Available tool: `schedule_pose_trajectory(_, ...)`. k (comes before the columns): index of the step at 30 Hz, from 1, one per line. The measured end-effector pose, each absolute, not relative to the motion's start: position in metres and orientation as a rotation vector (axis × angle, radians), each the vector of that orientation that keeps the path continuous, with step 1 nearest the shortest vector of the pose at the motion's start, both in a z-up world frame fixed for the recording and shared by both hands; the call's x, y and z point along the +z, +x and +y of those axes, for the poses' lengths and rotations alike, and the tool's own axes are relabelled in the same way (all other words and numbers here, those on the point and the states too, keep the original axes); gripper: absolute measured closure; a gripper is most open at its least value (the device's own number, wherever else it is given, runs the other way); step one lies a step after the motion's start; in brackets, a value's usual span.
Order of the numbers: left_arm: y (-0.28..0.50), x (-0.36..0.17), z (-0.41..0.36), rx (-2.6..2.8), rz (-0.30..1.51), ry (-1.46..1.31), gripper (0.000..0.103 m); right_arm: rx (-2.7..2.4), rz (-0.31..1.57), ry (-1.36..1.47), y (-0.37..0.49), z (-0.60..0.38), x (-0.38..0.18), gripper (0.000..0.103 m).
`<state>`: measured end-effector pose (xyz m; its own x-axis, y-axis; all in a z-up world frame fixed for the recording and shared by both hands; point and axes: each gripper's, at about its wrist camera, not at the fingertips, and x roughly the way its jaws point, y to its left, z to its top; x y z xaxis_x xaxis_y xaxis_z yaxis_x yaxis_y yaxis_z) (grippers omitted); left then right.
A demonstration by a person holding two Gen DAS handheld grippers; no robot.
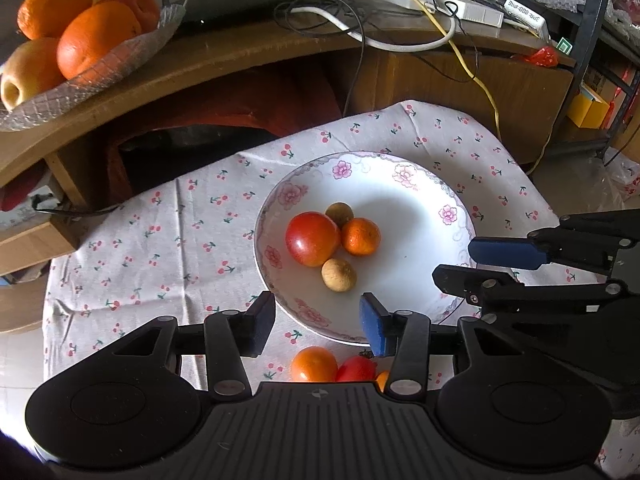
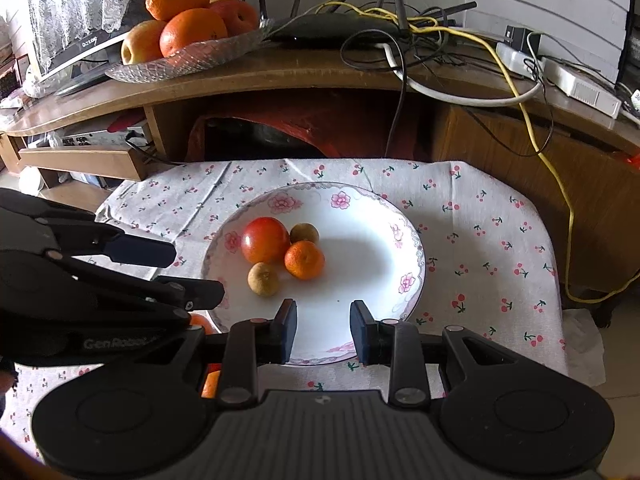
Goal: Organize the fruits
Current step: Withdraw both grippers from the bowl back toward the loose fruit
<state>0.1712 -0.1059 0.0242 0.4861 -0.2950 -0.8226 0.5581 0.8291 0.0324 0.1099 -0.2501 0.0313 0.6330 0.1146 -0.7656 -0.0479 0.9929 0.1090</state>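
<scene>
With four fruits already gathered on the white flower-rimmed china plate, a small orange tangerine left on the cherry-print cloth is judged next, to be reached by the empty, spread-jawed left gripper, while the right gripper is held likewise apart and empty.

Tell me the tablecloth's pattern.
White tablecloth printed with small red cherries; clearest in the right wrist view.

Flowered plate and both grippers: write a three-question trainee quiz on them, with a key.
1. True or false: the flowered plate holds four pieces of fruit.
2. Which fruit on the plate is largest? A) tomato B) mandarin C) a brown longan
3. Fill in: the left gripper and right gripper both have their jaws ____.

Key: 1 true; 2 A; 3 open, nothing held.
</scene>
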Motion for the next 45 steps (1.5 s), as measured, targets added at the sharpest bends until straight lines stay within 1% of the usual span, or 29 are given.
schedule_pose_trajectory(9, 0.162, 0.033, -0.101, -0.522, 0.904, 0.319, 0.049, 0.09, 0.855, 0.067, 0.101, -0.244, 0.042, 0.074)
schedule_pose_trajectory(30, 0.136, 0.042, -0.08, -0.513, 0.892, 0.336, 0.05, 0.139, 0.861, 0.058, 0.078, -0.224, 0.051, 0.074)
schedule_pose_trajectory(45, 0.118, 0.027, -0.063, -0.525, 0.941, 0.37, 0.05, 0.176, 0.931, 0.061, 0.061, -0.205, 0.036, 0.075)
